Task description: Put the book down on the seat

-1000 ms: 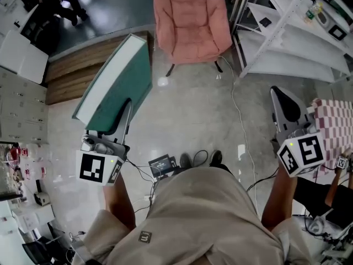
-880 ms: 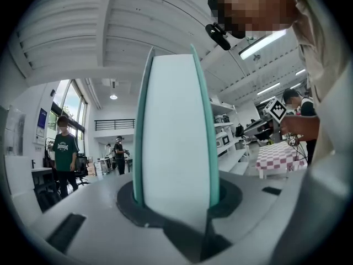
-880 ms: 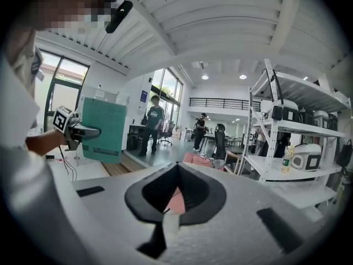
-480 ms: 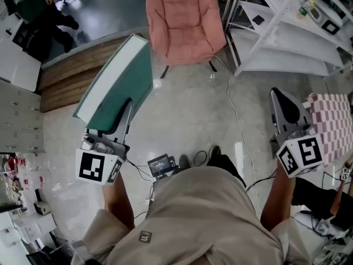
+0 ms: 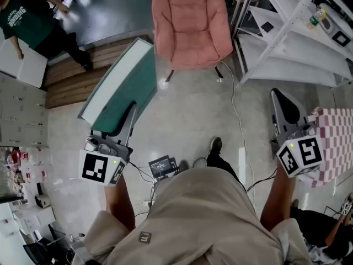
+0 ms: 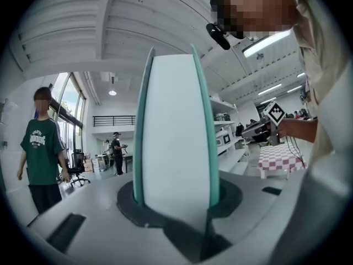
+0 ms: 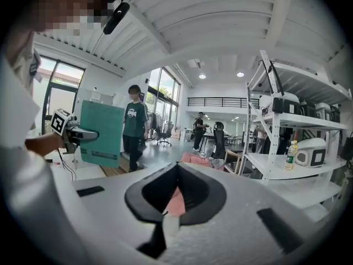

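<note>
Your left gripper (image 5: 130, 110) is clamped on the book (image 5: 118, 87). In the left gripper view the two green covers sit between the pads with the white page block facing the camera. The grip is on the book's near edge, and from there the book rises out of the jaws and slopes forward and a little to the right, held in the air and touching nothing else. The pink armchair (image 5: 190, 26) stands ahead of this gripper and to its right. It lies past the book's far end and apart from it, so the book is not yet on the seat. Your right gripper (image 5: 277, 97) is clenched and empty – its jaws meet at the tips with nothing between them. Through the gap behind the tips, the right gripper view shows a strip of the pink chair, ahead and to the left of that gripper. The white shelving rack (image 5: 292, 43) is ahead of the right gripper. A checked cloth (image 5: 331, 142) lies just to its right. A person in a green T-shirt (image 5: 27, 21) stands far off, ahead and left of the left gripper.
</note>
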